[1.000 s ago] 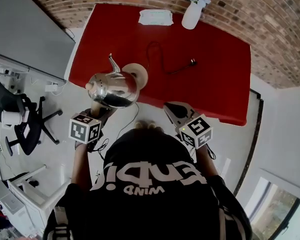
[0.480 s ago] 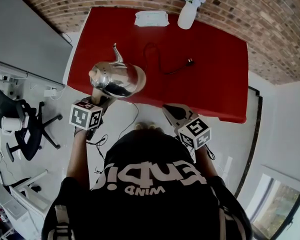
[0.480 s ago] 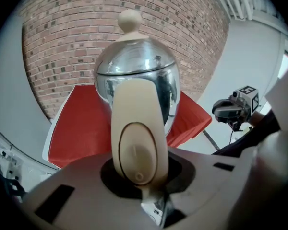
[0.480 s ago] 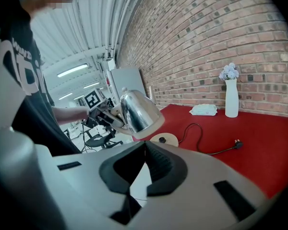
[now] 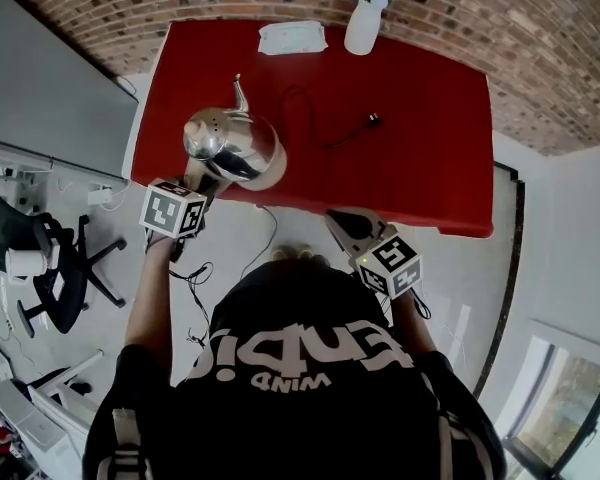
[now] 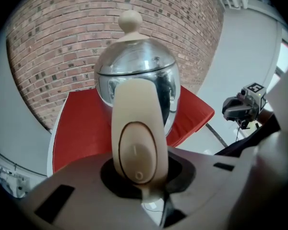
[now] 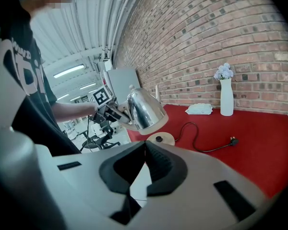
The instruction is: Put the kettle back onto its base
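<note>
The shiny steel kettle [image 5: 230, 148] with a cream handle [image 6: 137, 138] hangs tilted above the red table [image 5: 410, 138] near its front left edge. My left gripper [image 5: 205, 183] is shut on that handle. In the right gripper view the kettle [image 7: 144, 110] hovers just over the round cream base [image 7: 162, 139], apart from it. In the head view the kettle hides most of the base [image 5: 276, 171]. My right gripper [image 5: 345, 223] stays off the table's front edge, shut with nothing in it [image 7: 145, 145].
The base's black cord ends in a plug [image 5: 372, 120] lying mid-table. A white vase with flowers [image 5: 363, 23] and a folded white cloth [image 5: 292, 36] stand at the far edge by the brick wall. An office chair [image 5: 60, 268] sits on the floor at left.
The left gripper has carried the kettle farther over the table, so that it now covers the base. The right gripper has stayed put.
</note>
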